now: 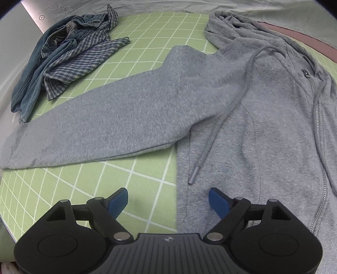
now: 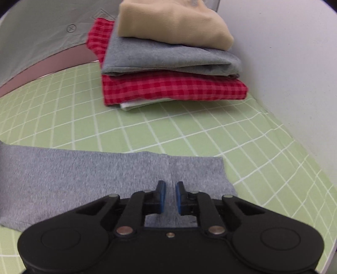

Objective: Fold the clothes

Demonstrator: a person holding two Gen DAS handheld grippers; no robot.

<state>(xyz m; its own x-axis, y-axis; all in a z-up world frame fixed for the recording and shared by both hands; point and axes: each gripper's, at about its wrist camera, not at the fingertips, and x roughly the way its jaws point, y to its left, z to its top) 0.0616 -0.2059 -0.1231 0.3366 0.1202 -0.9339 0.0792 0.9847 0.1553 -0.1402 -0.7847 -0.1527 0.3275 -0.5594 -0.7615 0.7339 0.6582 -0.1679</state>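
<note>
Two claws, two jobs: your left claw (image 1: 168,200) hangs wide open at the grey hoodie (image 1: 242,105) body's edge, sleeve ahead-left; your right claw (image 2: 169,197), nearly closed yet gripping nothing, sits over the other sleeve. Pinch each cuff, fold inward; folded stack (image 2: 170,69) lies beyond.

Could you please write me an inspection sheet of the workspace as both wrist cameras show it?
Surface: green grid mat, flat.
Job's things: grey zip hoodie spread out, one sleeve stretched sideways; its other sleeve lies under the right gripper.
Clutter: crumpled denim and plaid clothes at the far corner; folded stack of beige, grey, red check and white.
Grippers: left gripper wide open above the hoodie's edge; right gripper fingers nearly closed over the sleeve cuff, grip uncertain.
Cables: nothing seen.
Surroundings: grey sheet behind the mat.
</note>
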